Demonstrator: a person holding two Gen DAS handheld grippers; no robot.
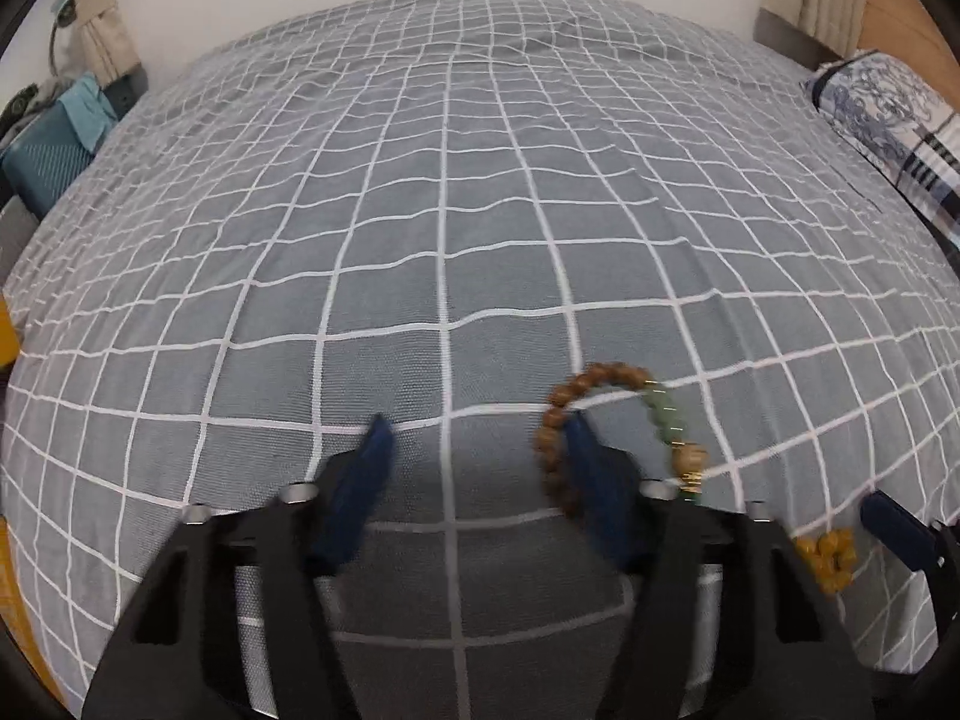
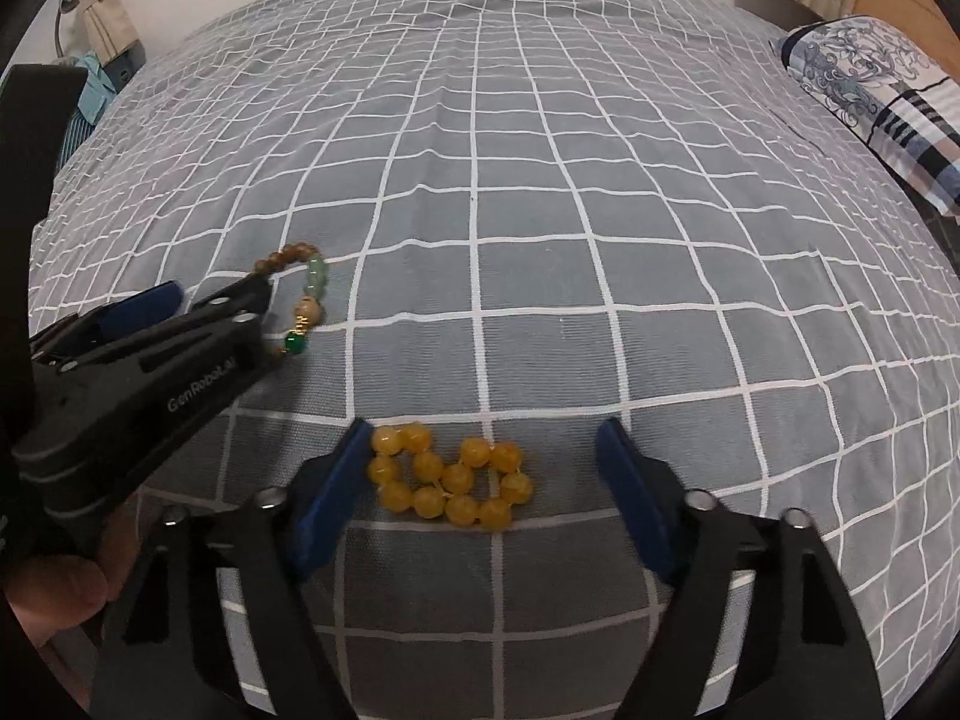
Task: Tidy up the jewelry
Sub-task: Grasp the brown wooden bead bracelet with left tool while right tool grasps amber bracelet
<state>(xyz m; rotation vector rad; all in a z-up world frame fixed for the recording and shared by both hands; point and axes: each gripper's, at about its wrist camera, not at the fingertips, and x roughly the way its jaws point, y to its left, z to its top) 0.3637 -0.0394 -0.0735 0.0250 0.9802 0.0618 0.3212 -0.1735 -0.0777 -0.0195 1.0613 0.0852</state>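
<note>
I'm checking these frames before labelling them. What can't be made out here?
- Left wrist view: part of the wooden bead bracelet is hidden behind the left tool finger, and motion blur smears it, so contact is unclear.
- Left wrist view: the yellow bead bracelet is mostly hidden by the tool body.
- Right wrist view: the left tool covers the wooden bracelet's near side.

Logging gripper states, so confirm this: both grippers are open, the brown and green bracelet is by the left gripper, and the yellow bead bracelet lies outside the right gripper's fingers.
Wrong on one point: in the right wrist view, the yellow bead bracelet lies between the right gripper's fingers, not outside them. The rest holds.
</note>
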